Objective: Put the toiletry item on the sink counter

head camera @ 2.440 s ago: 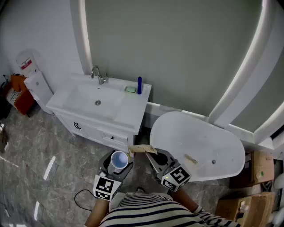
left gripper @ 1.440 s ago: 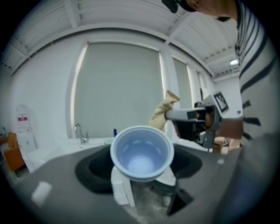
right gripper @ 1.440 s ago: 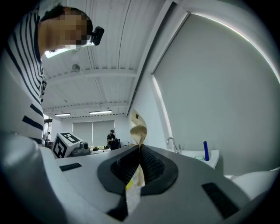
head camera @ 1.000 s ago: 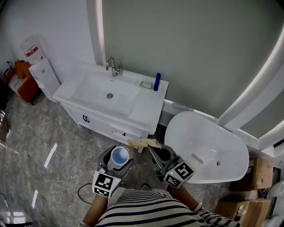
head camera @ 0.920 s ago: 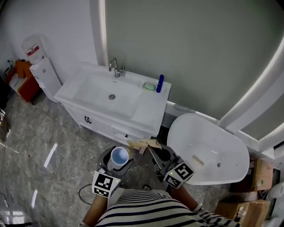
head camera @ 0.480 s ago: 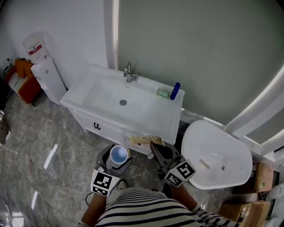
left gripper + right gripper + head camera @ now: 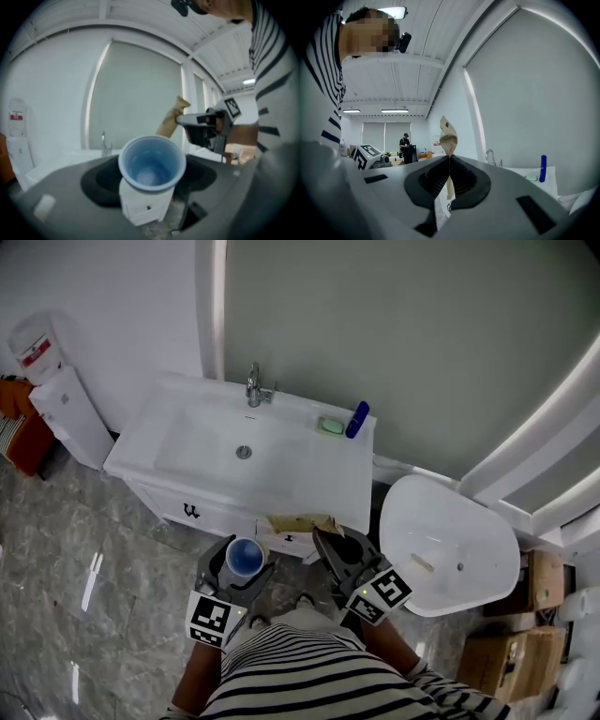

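You're at the carry-in step; nothing's set down yet. Your left tongs (image 7: 244,561) stand wide, clamped round a blue cup (image 7: 151,164), opening up, looks empty. Your right tongs (image 7: 449,161) are pinched tight on a thin tan packet (image 7: 298,523) that sticks out past the tips. Can't tell which one counts as the toiletry item, poss. both. Both hang in the air in front of the vanity, near its front edge & not yet over the worktop (image 7: 323,479).

Next, imo: close in on the vanity, bring the load over the front edge, aim for the flat strip right of the basin (image 7: 216,442). The back of that strip is taken by a green soap (image 7: 330,426) & a blue bottle (image 7: 356,419), so go down nearer the front, clear of both. Get the cup base flat on the worktop before you spread the tongs. The packet looks light, so lay it w/ the tips low, else it prob. flutters off.
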Action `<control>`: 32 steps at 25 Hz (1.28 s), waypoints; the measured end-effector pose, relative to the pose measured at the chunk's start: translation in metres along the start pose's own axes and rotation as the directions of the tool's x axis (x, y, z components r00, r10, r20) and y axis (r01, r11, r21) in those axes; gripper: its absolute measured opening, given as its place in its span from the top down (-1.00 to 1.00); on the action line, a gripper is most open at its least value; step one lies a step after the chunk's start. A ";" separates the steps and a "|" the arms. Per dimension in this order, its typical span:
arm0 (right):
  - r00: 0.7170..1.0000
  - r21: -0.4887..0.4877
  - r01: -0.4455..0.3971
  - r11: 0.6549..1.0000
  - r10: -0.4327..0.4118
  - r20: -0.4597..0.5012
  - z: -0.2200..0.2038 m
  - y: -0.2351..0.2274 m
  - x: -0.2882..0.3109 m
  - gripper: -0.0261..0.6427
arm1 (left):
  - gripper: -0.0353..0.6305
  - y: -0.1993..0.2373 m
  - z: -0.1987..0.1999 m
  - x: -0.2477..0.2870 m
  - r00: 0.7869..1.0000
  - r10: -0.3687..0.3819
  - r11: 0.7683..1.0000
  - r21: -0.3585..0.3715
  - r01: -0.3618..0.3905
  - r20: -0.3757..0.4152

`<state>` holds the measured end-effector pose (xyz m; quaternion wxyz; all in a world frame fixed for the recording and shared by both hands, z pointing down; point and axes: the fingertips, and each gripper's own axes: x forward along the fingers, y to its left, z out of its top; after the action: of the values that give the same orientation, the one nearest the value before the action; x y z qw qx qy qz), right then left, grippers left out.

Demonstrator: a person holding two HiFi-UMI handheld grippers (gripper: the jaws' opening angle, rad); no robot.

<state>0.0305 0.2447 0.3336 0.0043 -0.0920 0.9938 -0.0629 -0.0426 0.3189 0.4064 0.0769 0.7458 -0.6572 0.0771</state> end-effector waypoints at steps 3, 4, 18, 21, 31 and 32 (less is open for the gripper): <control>0.999 -0.011 0.032 0.999 -0.032 0.000 0.001 -0.017 0.004 0.90 | -0.23 0.003 0.002 0.019 0.999 -0.036 0.999 0.003 0.036 0.005; 0.999 -0.013 0.041 0.999 -0.041 0.000 0.001 -0.024 0.006 0.89 | -0.23 0.004 0.003 0.025 0.999 -0.044 0.999 0.006 0.044 0.004; 0.990 -0.007 0.140 0.990 -0.140 0.036 0.017 -0.186 0.073 0.89 | -0.23 0.063 0.042 0.181 0.982 -0.174 0.978 0.102 0.181 -0.069; 0.983 -0.006 0.179 0.984 -0.179 0.032 0.021 -0.222 0.071 0.89 | -0.23 0.062 0.054 0.221 0.973 -0.214 0.966 0.133 0.224 -0.084; 0.947 -0.035 0.317 0.948 -0.315 0.064 0.040 -0.300 0.050 0.89 | -0.23 0.049 0.081 0.316 0.935 -0.339 0.911 0.212 0.355 -0.107; 0.942 -0.040 0.333 0.942 -0.330 0.068 0.042 -0.303 0.048 0.89 | -0.23 0.048 0.083 0.322 0.930 -0.352 0.904 0.217 0.368 -0.107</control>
<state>0.0392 -0.0649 0.3301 0.0215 -0.2598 0.9648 -0.0345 -0.0493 -0.0169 0.3952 0.0230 0.8551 -0.4918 0.1628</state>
